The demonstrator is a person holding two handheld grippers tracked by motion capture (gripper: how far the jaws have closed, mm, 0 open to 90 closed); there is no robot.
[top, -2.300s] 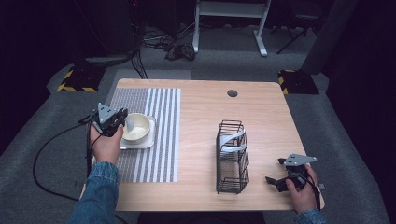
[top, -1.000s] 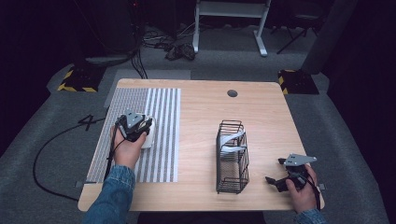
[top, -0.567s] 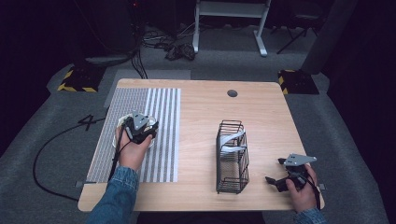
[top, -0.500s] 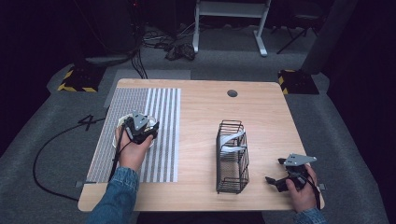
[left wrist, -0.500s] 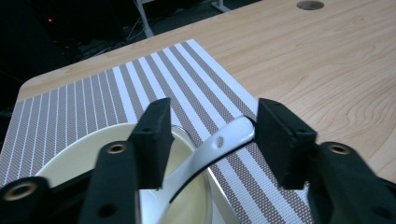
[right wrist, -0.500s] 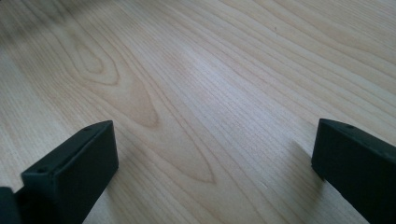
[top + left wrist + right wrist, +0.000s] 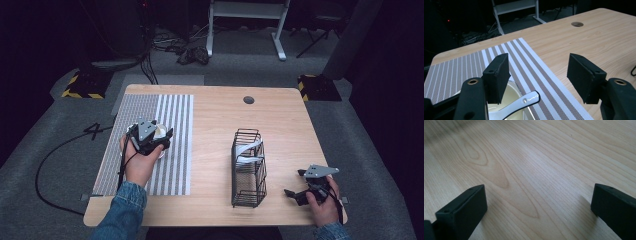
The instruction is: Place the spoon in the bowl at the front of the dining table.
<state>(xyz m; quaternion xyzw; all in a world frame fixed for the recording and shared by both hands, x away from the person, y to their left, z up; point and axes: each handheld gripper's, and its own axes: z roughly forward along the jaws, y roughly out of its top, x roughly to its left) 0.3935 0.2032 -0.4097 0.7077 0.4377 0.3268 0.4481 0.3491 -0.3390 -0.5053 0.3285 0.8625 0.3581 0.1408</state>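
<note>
While the left gripper (image 7: 152,141) hovers over the striped placemat (image 7: 170,165), its jaws stand wide apart with nothing between them, and the cream bowl (image 7: 506,100) sits on the mat directly beneath, the handle of a white spoon (image 7: 524,102) poking out over its rim. The left jaw hangs above the bowl's inside and the right jaw well outside it, above the mat. The risk, as I judge it, is a closing that traps the spoon handle against the rim, or grips the rim so shallowly that the bowl tips and the spoon slides out. At the near right of the wooden table (image 7: 280,125), the right gripper (image 7: 306,189) rests low, jaws wide open and empty, clear of the black wire rack (image 7: 248,170).
</note>
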